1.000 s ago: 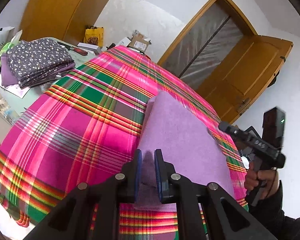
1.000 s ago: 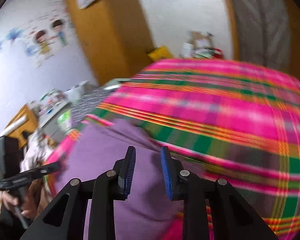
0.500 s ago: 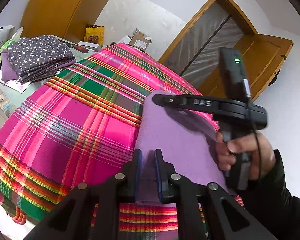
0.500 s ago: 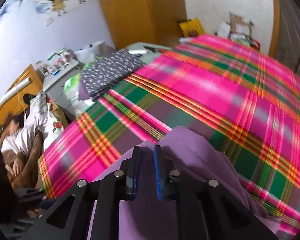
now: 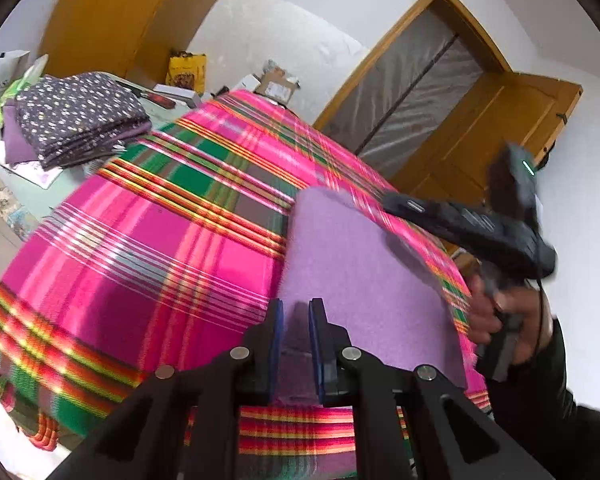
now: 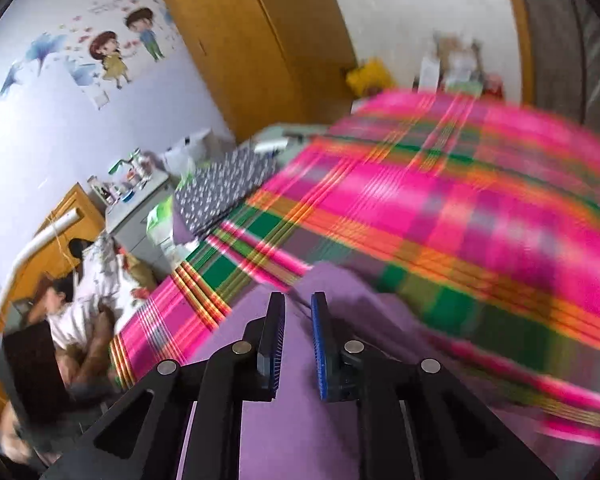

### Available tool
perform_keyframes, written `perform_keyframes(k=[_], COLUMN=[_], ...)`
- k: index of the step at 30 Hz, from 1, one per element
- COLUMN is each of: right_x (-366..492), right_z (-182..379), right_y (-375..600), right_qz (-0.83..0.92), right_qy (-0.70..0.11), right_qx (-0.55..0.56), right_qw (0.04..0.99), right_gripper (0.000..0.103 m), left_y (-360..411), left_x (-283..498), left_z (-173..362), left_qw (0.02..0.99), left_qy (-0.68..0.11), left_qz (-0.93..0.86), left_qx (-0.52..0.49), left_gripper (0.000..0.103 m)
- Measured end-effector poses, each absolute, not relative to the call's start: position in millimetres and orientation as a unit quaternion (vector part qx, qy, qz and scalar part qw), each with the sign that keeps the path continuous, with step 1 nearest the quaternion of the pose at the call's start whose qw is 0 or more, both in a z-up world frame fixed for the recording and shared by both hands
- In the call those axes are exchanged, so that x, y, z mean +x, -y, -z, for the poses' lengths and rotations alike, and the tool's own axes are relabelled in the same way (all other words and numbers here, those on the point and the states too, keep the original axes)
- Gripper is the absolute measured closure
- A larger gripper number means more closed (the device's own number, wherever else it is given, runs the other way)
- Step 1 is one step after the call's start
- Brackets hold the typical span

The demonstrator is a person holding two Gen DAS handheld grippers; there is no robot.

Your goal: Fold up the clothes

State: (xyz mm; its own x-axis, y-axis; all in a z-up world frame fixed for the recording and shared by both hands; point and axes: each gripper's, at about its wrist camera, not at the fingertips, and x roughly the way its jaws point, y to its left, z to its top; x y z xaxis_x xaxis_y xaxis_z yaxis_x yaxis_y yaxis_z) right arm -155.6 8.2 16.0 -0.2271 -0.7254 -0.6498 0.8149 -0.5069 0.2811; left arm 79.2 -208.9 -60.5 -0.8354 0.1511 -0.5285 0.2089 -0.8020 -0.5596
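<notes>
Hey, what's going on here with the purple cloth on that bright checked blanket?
A person with a two-finger gripper in each hand is folding a lilac fleece cloth on a pink, green and orange plaid blanket. The left gripper is shut on the cloth's near edge. The right gripper hovers over the cloth, jaws slightly apart, with no cloth visibly between them. A folded dark floral fabric stack sits off to the side.

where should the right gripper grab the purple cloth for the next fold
Grip the far free corner of the purple cloth, coming in low from its right edge. The left gripper already pinches the near edge, and the cloth lies flat on the plaid blanket, so only edges offer a bite.
</notes>
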Motion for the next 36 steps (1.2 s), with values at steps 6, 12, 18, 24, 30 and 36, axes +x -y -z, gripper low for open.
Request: perform_keyframes(k=[6, 12, 18, 24, 30, 36], right_x=[-153, -172, -137, -91, -76, -75], right_z=[-4, 22, -8, 6, 25, 28], right_y=[-59, -80, -113, -132, -140, -147], right_qz=[0.803, 0.797, 0.796, 0.772, 0.767, 0.770], right_qy=[-0.049, -0.007, -0.014, -0.056, -0.093, -0.100], right_qx=[0.376, 0.409, 0.352, 0.358, 0.357, 0.362], right_qw=[0.461, 0.444, 0.491, 0.522, 0.525, 0.516], right_gripper=[0.088, 0.092, 0.088, 0.088, 0.089, 0.089], left_y=[202, 190, 198, 222, 215, 200], left_x=[74, 58, 71, 77, 72, 65], left_z=[51, 57, 51, 59, 61, 70], left_qw=[0.008, 0.004, 0.020, 0.053, 0.033, 0.016], left_qy=[-0.299, -0.282, -0.275, -0.296, -0.294, -0.284], left_qz=[0.911, 0.908, 0.913, 0.905, 0.904, 0.901], left_qx=[0.283, 0.311, 0.299, 0.301, 0.308, 0.327], left_gripper=[0.091, 0.091, 0.091, 0.091, 0.091, 0.091])
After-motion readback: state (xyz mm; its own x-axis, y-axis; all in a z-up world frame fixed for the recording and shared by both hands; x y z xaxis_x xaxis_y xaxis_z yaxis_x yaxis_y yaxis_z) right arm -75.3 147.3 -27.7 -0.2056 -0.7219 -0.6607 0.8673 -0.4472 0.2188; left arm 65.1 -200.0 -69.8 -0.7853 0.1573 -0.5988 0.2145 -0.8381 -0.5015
